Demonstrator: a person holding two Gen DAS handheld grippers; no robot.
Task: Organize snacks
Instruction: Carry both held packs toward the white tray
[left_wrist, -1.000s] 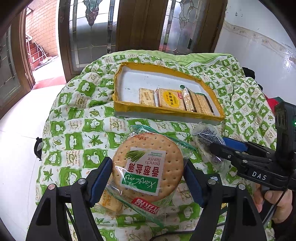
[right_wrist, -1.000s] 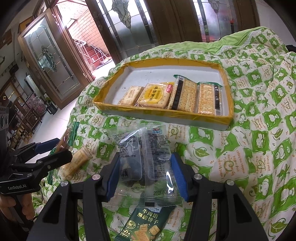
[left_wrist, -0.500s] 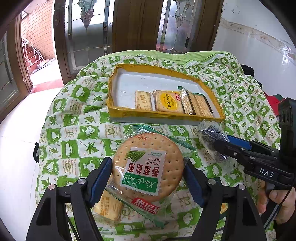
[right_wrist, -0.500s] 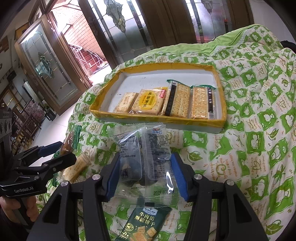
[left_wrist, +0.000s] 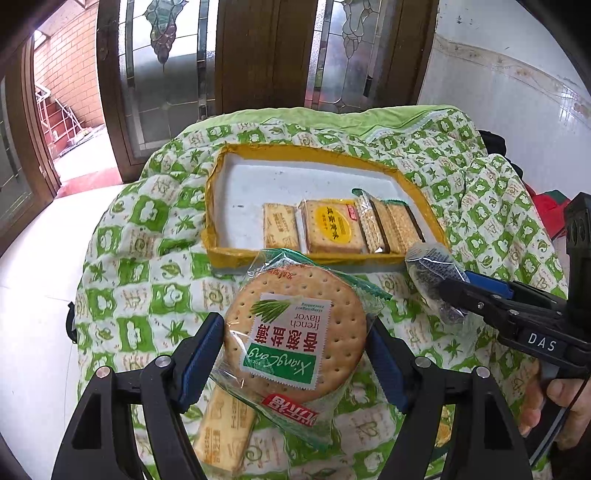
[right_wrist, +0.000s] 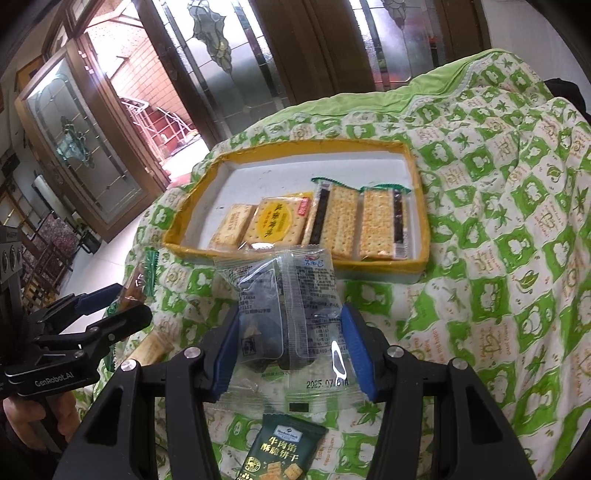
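Clamped the round biscuit pack (left_wrist: 295, 332) in the left claw (left_wrist: 295, 352), blue pads (left_wrist: 203, 350) pressed on opposite edges of the disc, wrapper ends left free. Carried flat and label-up, apparently lifted off the green-and-white quilt (left_wrist: 140, 258), just short of the near rim of the yellow tray (left_wrist: 218, 254). Probably held level so as to go in flat rather than on edge.

Pinched the clear pack of dark snacks (right_wrist: 288, 306) in the right claw (right_wrist: 291, 350), closed on the wrapper's two sides, loose sealed end trailing back towards the camera. Held raised in the same way, near the tray's front wall and to the right of the biscuit.

Lined up in the tray: four cracker packs (right_wrist: 314, 221) side by side against the near wall, towards the right end. Left bare: the far half and the left part of the floor. Judged that open floor, left of the row or behind it, the likely place for both held packs, with the bigger gap wanted for the wide disc.

Left unsorted on the quilt: a long cracker pack (left_wrist: 225, 424) beneath the left claw, and a dark green packet (right_wrist: 280, 450) lying below the right one.

Judged the task roughly midway. Gripped by the edges, most likely, because of slippery film and a brittle disc: firm enough to hold, not so hard as to crack.
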